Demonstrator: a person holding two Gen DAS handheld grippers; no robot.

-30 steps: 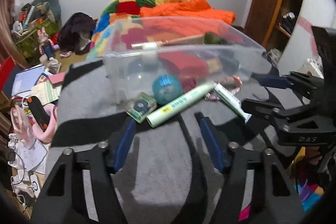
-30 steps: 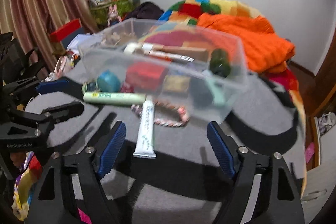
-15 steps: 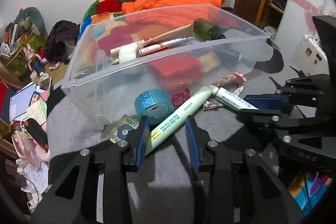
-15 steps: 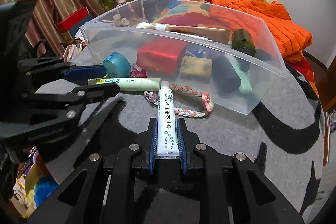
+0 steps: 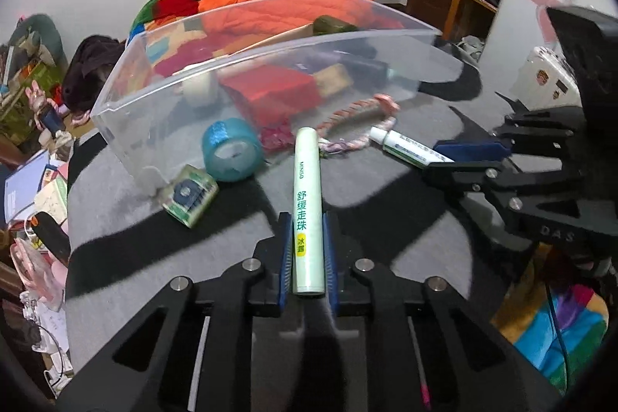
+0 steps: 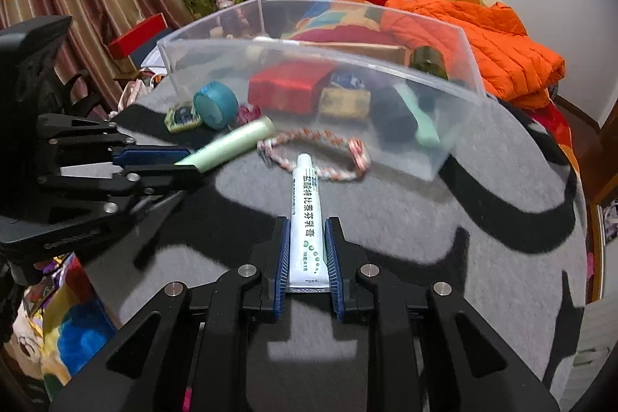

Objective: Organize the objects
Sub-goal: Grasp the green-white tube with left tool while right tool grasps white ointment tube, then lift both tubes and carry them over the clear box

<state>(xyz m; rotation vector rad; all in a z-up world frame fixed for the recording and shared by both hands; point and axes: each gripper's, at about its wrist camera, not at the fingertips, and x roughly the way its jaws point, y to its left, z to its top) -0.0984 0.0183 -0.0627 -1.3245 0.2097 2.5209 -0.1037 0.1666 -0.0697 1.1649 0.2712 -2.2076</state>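
A pale green tube [image 5: 308, 180] lies on the grey patterned surface, pointing at the clear plastic bin [image 5: 270, 37]. My left gripper [image 5: 305, 219] is shut on its near end, blue pads pressing both sides. A white ointment tube [image 6: 306, 195] sits with its tail between the pads of my right gripper [image 6: 307, 222], which is shut on it. Each gripper shows in the other's view: the left gripper [image 6: 154, 161] and the right gripper [image 5: 463, 157]. The bin [image 6: 309, 49] holds a red box, a soap bar, a dark bottle and more.
In front of the bin lie a teal tape roll [image 5: 230, 149], a small green packet [image 5: 189, 195], a pink scrap [image 5: 276, 138] and a braided rope [image 6: 313, 149]. A bed with an orange quilt is behind. Clutter fills the floor at the left.
Both grippers came forward and down onto the tubes. The right jaws closed on the white tube first; the left jaws then narrowed and closed on the green tube.
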